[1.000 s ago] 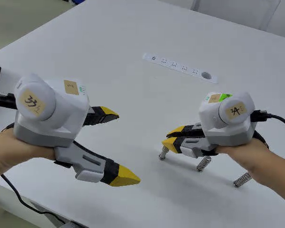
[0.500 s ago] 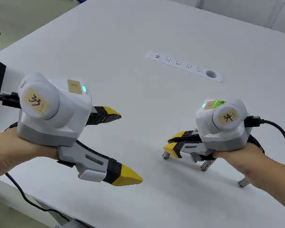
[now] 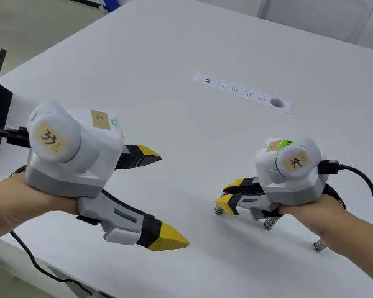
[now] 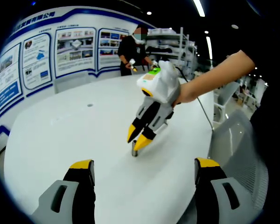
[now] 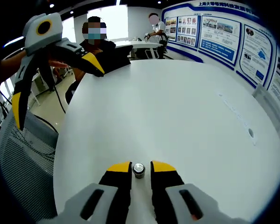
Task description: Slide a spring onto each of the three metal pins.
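The right gripper [image 3: 230,194], nearly closed, straddles the top of a small upright pin [image 5: 138,171] on the tabletop [image 3: 174,81]; I cannot tell whether it pinches it. A sideways tug could topple that pin or knock the neighbouring pin [image 3: 270,222], which wears a spring. The left gripper [image 3: 163,195] hangs wide open and empty.

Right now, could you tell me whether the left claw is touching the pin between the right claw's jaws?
Apart. The left gripper view shows bare table between the left claw and the pin beside the right claw.
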`<state>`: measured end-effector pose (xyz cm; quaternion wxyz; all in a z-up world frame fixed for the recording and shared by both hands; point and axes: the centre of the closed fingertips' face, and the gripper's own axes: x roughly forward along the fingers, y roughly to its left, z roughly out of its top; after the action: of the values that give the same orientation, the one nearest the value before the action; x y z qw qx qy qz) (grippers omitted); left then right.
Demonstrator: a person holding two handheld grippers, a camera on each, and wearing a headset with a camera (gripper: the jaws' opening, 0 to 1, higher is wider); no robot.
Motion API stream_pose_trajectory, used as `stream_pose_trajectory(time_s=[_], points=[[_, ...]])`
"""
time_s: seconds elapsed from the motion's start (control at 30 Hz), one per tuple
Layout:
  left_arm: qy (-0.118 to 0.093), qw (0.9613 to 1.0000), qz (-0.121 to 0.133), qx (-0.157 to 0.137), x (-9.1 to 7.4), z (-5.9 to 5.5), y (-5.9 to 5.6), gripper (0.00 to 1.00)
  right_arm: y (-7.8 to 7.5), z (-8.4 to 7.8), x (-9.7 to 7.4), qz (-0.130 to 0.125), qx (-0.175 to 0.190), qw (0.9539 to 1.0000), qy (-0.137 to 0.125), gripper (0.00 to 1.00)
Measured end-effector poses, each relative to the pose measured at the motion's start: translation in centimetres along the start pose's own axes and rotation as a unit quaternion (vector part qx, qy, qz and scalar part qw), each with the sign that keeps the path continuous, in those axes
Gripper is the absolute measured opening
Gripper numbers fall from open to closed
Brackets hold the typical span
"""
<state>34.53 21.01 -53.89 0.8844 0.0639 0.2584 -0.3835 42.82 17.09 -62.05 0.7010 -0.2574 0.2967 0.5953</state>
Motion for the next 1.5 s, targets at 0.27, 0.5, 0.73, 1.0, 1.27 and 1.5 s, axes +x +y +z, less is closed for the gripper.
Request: stream_pose_trajectory(time_s=[0.27,0.5,0.73,1.0,1.27,1.5], points=[[0.007,1.0000,-0.002,0.003,0.5,0.1,-0.2,0.89,-0.2,0.8,-2.0,-0.006,0.007,0.9998,-0.017,0.19],[-0.011,0.9999,0.004,-0.006,0.7,1.5,0.2,0.89,-0.9,1.7,-5.5,-0.022,0.008,0.9985,-0.049,0.21],[-0.019,0.9998,0.007,0.001,1.3,2.9,0.3,0.89,-2.1,1.5,-10.0,-0.052,0.022,0.9954,-0.077,0.22],[-0.019,0.9998,0.003,0.005,2.0,3.6,-0.2,0.92,-2.1,-0.2,-15.0,-0.069,0.038,0.9912,-0.106,0.29],[-0.025,0.9997,0.002,0.002,2.4,4.2,-0.4,0.93,-2.0,-3.1,-18.4,-0.093,0.075,0.9840,-0.132,0.40],[-0.040,0.9991,-0.004,-0.011,2.3,4.7,-0.7,0.95,-1.5,-5.3,-20.4,-0.090,0.098,0.9795,-0.151,0.50]])
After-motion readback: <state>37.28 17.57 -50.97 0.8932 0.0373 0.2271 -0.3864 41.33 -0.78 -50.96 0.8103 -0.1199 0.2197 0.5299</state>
